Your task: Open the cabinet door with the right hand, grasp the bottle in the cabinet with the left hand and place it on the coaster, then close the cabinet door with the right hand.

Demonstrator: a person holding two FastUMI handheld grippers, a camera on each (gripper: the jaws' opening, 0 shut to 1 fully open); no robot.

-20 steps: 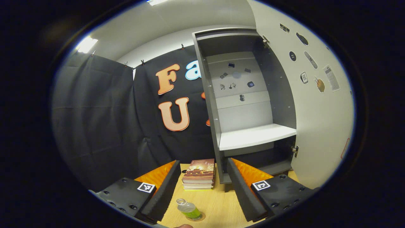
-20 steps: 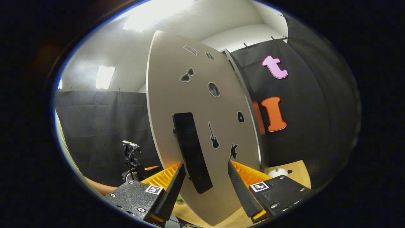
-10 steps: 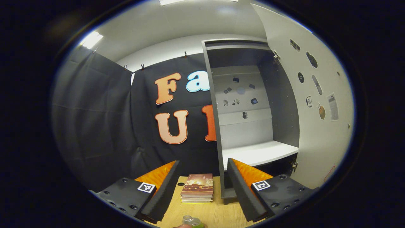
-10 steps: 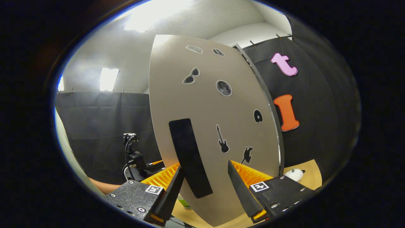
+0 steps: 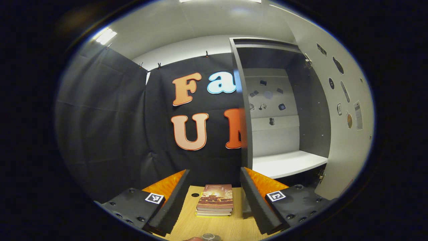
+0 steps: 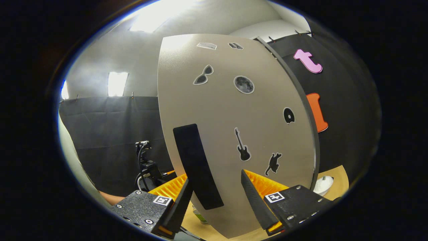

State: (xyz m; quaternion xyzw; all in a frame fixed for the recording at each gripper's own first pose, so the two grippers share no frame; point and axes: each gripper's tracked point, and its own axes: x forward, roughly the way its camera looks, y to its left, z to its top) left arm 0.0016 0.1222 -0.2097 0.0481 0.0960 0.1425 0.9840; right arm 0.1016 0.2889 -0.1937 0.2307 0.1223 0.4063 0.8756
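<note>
The bottle (image 5: 208,237) stands on the wooden table, only its cap showing at the bottom edge of the left gripper view, below my open left gripper (image 5: 214,170). Its green lower part (image 6: 200,217) peeks out under the door in the right gripper view. The grey cabinet (image 5: 245,110) stands open with a bare white shelf (image 5: 287,164); the door's inner face (image 5: 347,140) is at the right. My right gripper (image 6: 214,175) is open, its fingers on either side of the lower end of the black handle (image 6: 195,164) on the door's outer face (image 6: 234,113).
A stack of books (image 5: 214,200) lies on the table (image 5: 187,227) beyond the left gripper's fingers, beside the cabinet's foot. A white object (image 6: 322,184) sits on the table right of the door. The other gripper (image 6: 147,167) and a forearm show at lower left.
My left gripper has drawn back from the bottle, which slid to the view's bottom edge; the cabinet shifted right in the left gripper view. The door's outer face shows broader, the handle staying between the right fingers.
</note>
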